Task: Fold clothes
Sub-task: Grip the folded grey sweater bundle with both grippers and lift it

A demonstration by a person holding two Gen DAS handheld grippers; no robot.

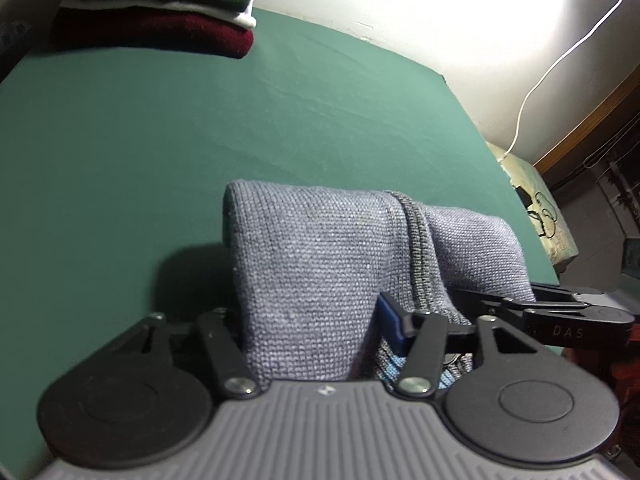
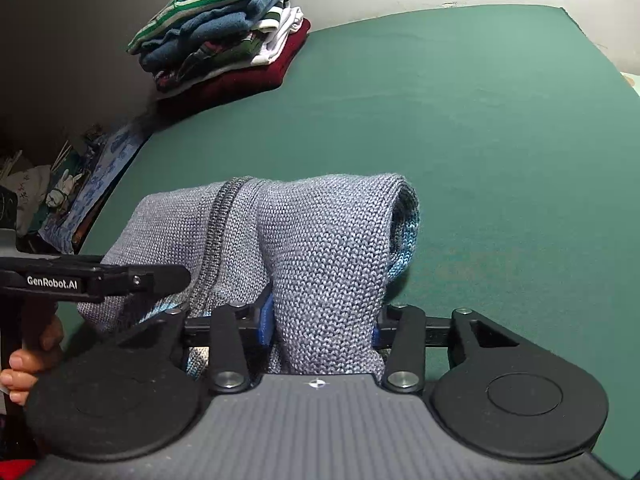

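Observation:
A grey knitted sweater [image 1: 320,248] is lifted off the green table [image 1: 140,140] in a folded bundle, with a darker ribbed band running down it. In the left wrist view my left gripper [image 1: 312,320] is shut on the bundle's left part, the knit filling the gap between its blue pads. The right gripper's black fingers [image 1: 520,308] reach in from the right. In the right wrist view my right gripper [image 2: 320,324] is shut on the right part of the sweater [image 2: 328,240]. The left gripper's finger [image 2: 132,278] enters from the left, held by a hand [image 2: 24,364].
A stack of folded clothes [image 2: 224,40], dark red at the bottom and green-striped on top, sits at the table's far left corner [image 1: 160,12]. A white cable [image 1: 560,60] hangs down the wall to a low side table [image 1: 548,216]. Clutter [image 2: 60,192] lies beyond the left edge.

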